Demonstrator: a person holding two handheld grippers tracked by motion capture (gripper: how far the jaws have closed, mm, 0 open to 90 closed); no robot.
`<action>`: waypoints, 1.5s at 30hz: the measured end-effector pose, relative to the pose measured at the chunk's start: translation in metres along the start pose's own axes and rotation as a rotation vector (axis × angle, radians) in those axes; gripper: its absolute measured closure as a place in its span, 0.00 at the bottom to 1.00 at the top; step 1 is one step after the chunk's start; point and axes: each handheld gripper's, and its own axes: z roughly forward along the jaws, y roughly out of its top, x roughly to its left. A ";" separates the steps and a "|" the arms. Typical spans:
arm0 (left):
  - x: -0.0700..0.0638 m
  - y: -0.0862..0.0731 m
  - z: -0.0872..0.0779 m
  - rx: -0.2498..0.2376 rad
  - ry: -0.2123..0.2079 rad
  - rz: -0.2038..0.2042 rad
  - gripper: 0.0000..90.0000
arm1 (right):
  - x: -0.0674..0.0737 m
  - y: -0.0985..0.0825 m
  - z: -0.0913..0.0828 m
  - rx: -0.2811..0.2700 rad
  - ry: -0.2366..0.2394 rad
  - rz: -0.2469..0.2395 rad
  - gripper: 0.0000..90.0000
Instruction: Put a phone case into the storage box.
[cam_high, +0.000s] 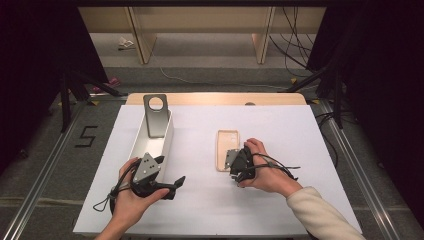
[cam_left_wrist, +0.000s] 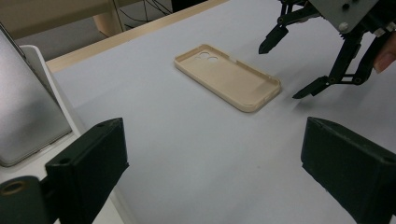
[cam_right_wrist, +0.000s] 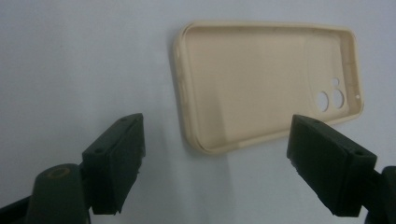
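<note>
Work in hand: the right gripper (cam_high: 235, 167) reaches for the beige phone case (cam_high: 227, 149), which is not yet gripped.
Phone case: it lies flat on the white table (cam_high: 290, 130), open side up, camera holes at the far end, right of the middle.
Right gripper: its jaws are spread wide, just above the near end of the case; they do not touch it.
Left gripper (cam_high: 167, 187): also spread wide and holding nothing, low over the table near the white tray (cam_high: 165, 142).
Done: as it seems, only the approach.
Left: to close on the case, lift it and bring it where it belongs.
Around: a grey phone (cam_high: 156, 115) leans upright in the tray, well apart from the case.
In the way: nothing lies between the jaws and the case; but it is thin and flat, so it could slip.
</note>
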 end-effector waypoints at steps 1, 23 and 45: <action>0.000 0.000 0.000 0.000 0.001 0.000 0.07 | 0.000 0.001 0.001 0.008 0.000 -0.003 0.23; 0.001 0.000 -0.001 -0.006 -0.001 -0.001 0.07 | -0.008 0.026 0.021 0.090 -0.001 -0.072 0.27; 0.000 0.001 -0.001 -0.005 -0.006 0.001 0.07 | -0.009 0.032 0.022 0.130 0.123 -0.124 0.66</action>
